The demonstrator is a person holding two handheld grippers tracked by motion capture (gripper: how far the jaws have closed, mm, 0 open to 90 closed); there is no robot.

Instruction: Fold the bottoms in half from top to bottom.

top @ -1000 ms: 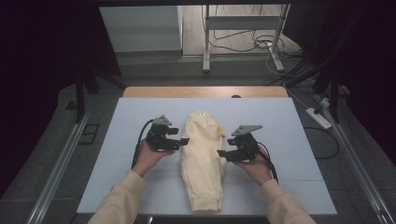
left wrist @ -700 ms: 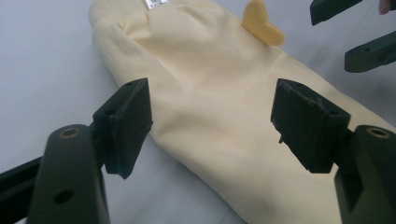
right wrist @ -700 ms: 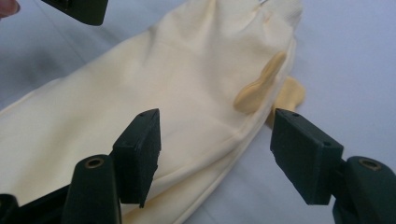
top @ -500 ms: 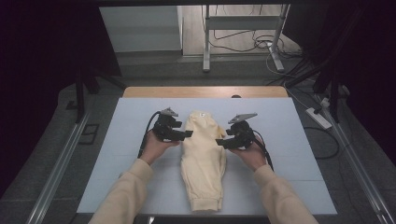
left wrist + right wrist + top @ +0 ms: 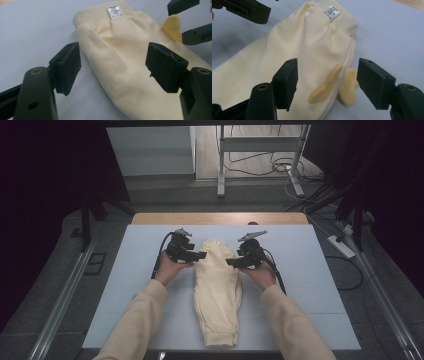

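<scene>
You have a pair of cream sweatpants (image 5: 216, 290) lying folded lengthwise on the pale blue table mat (image 5: 310, 270), its ribbed waistband (image 5: 100, 13) at the far end with a white label (image 5: 114, 11) on it, and the cuffs toward the mat's near edge. Your left gripper (image 5: 194, 254) sits just beside the garment's left flank near the waistband, and your right gripper (image 5: 235, 262) just beside its right flank, both with jaws spread wide and nothing between them. Expect this cloth to be light, soft and floppy: it will sag and drag wherever you do not support it, and a shallow pinch may catch one layer and slide off. In the right gripper view, two darker yellow drawstring ends (image 5: 334, 87) poke out at the side; avoid grabbing those alone. Take a deep bite through all layers at each side edge just below the waistband, where the rib gives firmer purchase.
</scene>
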